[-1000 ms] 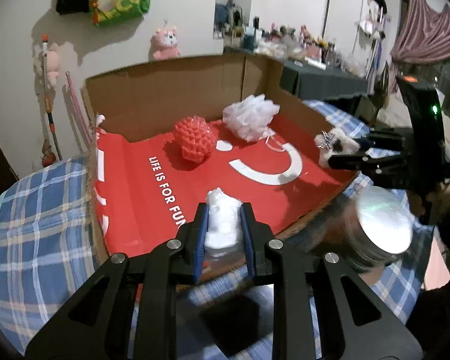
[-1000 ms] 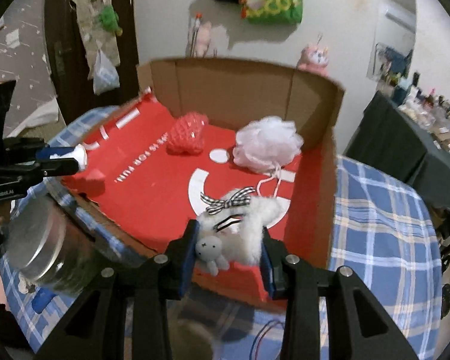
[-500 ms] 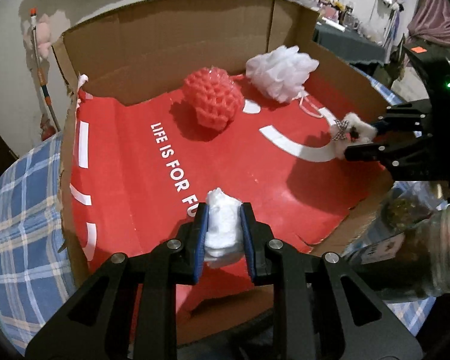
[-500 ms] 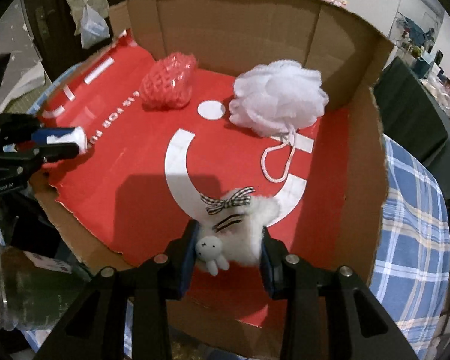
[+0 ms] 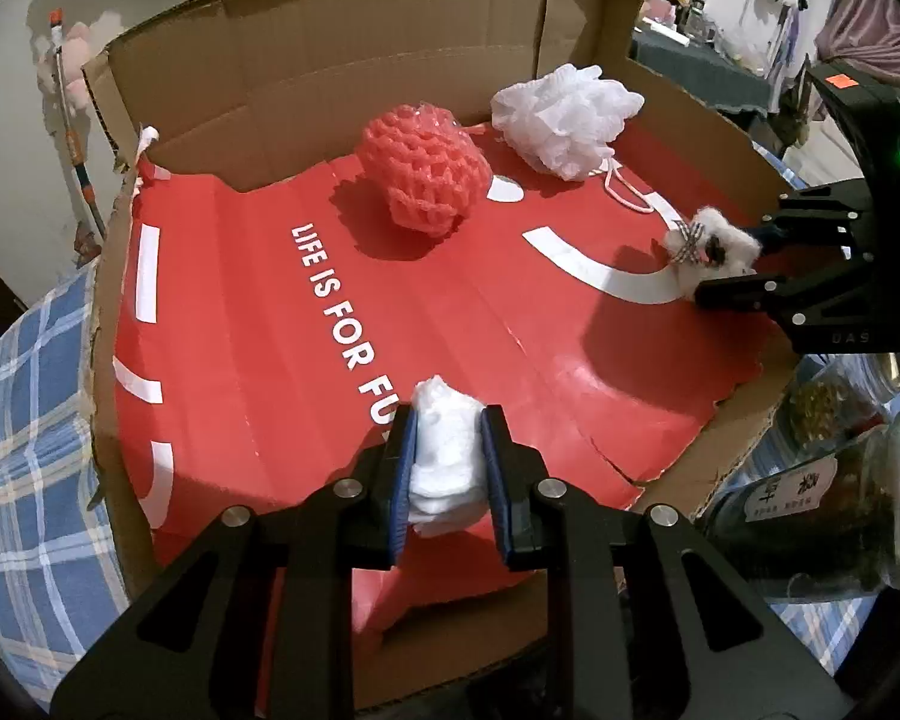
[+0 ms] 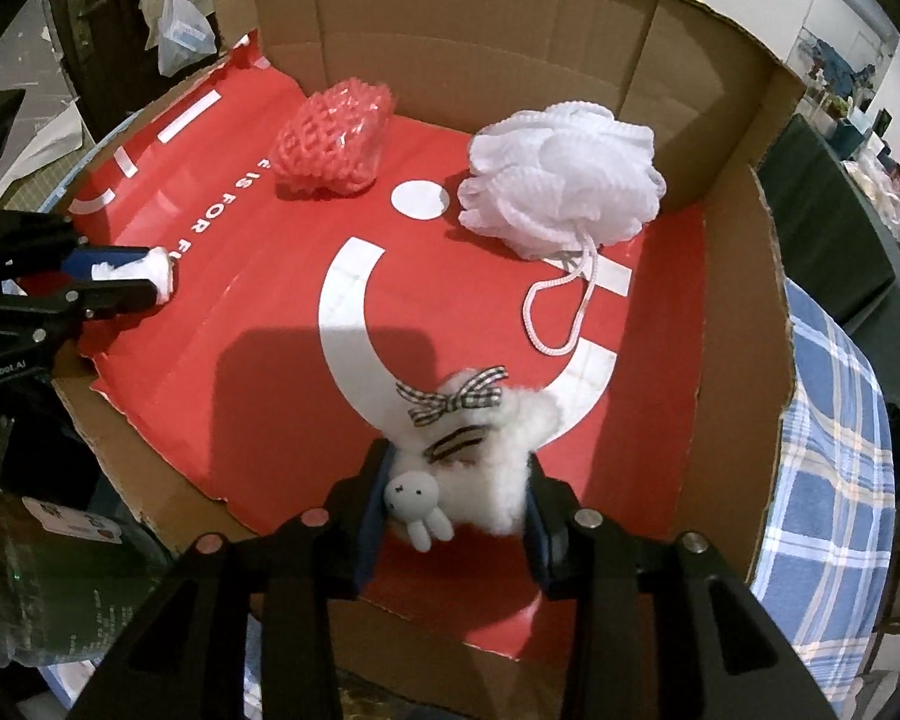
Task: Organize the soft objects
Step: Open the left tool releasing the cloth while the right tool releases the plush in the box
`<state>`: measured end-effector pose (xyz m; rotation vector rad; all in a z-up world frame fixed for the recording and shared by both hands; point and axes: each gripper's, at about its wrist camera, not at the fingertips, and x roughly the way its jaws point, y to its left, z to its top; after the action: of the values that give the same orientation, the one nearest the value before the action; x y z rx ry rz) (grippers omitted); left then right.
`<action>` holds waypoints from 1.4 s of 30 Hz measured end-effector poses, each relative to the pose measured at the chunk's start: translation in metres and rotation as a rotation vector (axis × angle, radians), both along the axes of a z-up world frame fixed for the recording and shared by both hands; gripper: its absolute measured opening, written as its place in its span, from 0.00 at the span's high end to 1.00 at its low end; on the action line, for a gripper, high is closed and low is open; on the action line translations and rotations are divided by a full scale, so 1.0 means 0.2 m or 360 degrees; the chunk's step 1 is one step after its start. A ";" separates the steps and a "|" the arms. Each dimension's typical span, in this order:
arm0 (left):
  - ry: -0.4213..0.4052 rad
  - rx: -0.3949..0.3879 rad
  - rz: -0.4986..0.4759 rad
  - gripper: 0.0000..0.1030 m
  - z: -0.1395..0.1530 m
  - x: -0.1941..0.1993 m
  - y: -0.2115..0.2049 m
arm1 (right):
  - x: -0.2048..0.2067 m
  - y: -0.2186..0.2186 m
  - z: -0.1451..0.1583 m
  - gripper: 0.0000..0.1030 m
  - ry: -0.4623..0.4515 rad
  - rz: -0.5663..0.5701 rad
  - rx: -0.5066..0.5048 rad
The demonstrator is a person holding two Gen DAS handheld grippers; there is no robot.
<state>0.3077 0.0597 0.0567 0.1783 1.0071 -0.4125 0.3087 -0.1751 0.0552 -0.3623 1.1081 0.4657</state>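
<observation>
My left gripper (image 5: 447, 420) is shut on a white soft wad (image 5: 447, 456) and holds it over the front edge of the red-lined cardboard box (image 5: 330, 60). My right gripper (image 6: 459, 474) is shut on a white fluffy plush with a checked bow and a small bunny (image 6: 480, 456), over the box's front right part. Each gripper shows in the other's view: the left gripper (image 6: 156, 285) and the right gripper (image 5: 726, 267). A red mesh sponge (image 5: 423, 171) and a white bath pouf (image 5: 564, 117) lie at the back of the box.
The box rests on a blue plaid cloth (image 5: 24, 450). Glass jars (image 5: 822, 510) stand at the box's front corner, beside both grippers; one also shows in the right wrist view (image 6: 42, 570). The box walls (image 6: 510, 42) rise at the back and right.
Both grippers have moved forward and down over the box floor, still holding their soft objects. The objects at the back of the box have not moved.
</observation>
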 end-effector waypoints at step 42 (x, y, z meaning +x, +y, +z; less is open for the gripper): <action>0.0008 -0.0023 -0.0019 0.37 0.06 0.01 -0.04 | -0.07 0.02 0.03 0.39 -0.0002 0.0066 0.0022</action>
<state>0.3093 0.0511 0.0691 0.1706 1.0079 -0.4309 0.2944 -0.1718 0.0605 -0.3739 1.0971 0.5094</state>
